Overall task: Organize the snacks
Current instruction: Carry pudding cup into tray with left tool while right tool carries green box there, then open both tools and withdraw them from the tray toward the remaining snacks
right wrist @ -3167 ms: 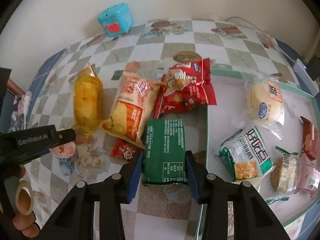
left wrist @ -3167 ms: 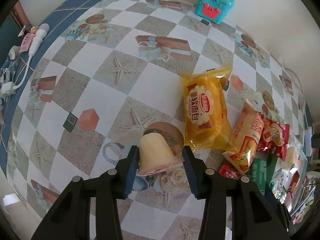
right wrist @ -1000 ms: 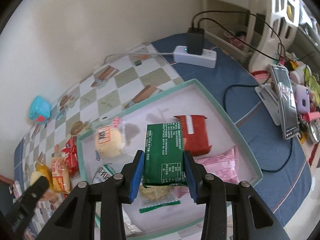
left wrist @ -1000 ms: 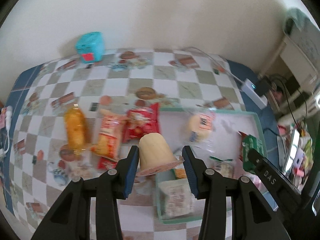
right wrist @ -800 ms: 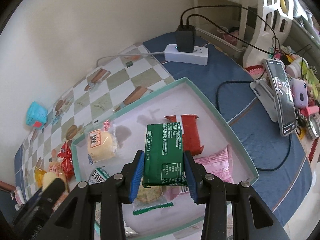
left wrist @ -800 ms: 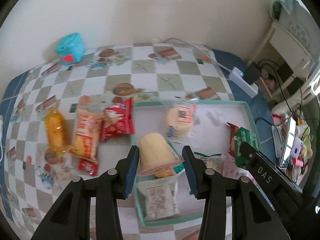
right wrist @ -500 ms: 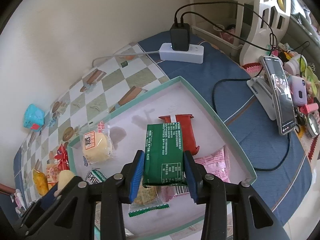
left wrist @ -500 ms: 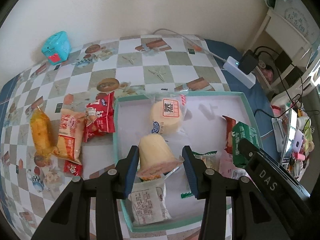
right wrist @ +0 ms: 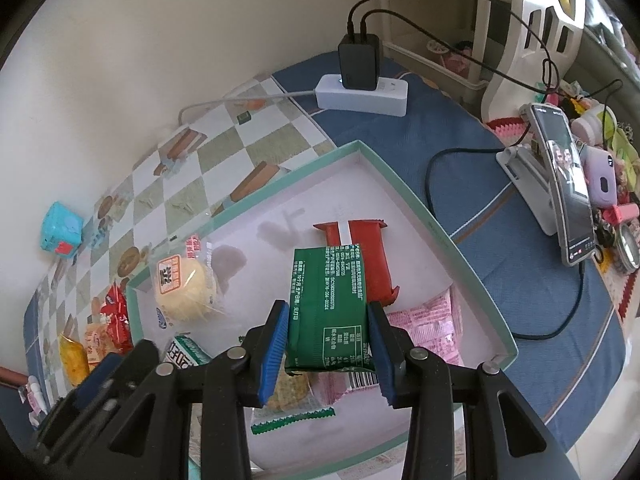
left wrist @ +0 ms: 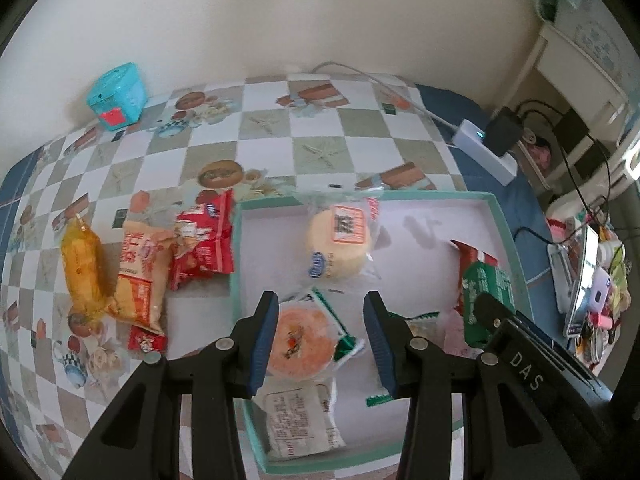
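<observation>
the teal-rimmed tray (left wrist: 508, 228) sits on the checkered tablecloth (left wrist: 260, 148), with several wrapped snacks inside. above it, the right gripper (right wrist: 328, 344) is clamped on a green packet (right wrist: 328, 312). the left gripper (left wrist: 320, 340) stands apart, its blue pads clear of the orange jelly cup (left wrist: 300, 344) lying in the tray below.

Desk (left wrist: 320, 144) covered by a checkered patterned cloth, with blue cloth at its right end. Directly on it: teal-rimmed tray (left wrist: 236, 248), teal box (left wrist: 116, 96) near the wall, white power strip (left wrist: 486, 148). Left of tray: yellow packet (left wrist: 82, 268), orange packet (left wrist: 140, 276), red packet (left wrist: 204, 248), small red sachet (left wrist: 146, 339).
</observation>
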The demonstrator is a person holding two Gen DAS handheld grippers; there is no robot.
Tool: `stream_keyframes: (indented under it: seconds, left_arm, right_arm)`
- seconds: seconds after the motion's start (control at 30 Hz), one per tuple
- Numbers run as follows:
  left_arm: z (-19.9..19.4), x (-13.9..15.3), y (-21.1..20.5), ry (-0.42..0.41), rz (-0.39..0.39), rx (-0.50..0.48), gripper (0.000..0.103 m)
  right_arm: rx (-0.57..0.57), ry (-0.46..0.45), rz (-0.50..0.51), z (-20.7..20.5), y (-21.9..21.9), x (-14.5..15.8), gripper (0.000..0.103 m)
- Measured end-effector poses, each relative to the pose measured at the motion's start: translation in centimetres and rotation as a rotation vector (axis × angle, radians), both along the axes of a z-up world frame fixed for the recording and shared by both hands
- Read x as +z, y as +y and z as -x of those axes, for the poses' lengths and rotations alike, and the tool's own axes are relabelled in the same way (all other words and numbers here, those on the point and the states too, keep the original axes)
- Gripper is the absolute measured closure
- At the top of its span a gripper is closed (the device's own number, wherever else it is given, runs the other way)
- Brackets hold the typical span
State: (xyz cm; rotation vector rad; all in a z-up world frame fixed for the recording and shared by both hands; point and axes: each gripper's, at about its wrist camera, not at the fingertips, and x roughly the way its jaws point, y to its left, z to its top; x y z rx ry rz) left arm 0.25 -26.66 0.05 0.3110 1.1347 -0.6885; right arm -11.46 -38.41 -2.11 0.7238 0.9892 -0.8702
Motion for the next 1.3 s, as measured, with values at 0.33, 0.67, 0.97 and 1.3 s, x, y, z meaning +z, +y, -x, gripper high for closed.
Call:
stream_keyframes:
  seconds: [0.33,0.67,0.97,1.3]
  left_arm:
    - [-2.6,0.0,2.5,0.039,0.0,0.107,0.055]
    - [-4.3,-0.8,4.3,0.08,-0.024,0.19,0.029]
    - [-5.0,-1.8,5.2,0.098,-0.061,0.236,0.021]
    - [-5.4,-2.3,6.4,0.105,-0.072,0.267,0.021]
  right_arm:
    - [0.017,0.024,-0.018,-0.5,0.1,-0.7,0.059]
    - [0.02,0.07,-0.033,-0.7,0.2,-1.4,0.03]
    - [0.021,0.108,-0.035,-0.8,0.3,-1.9,0.02]
    - [0.033,0.107,-0.014,-1.0,0.8,-1.6,0.001]
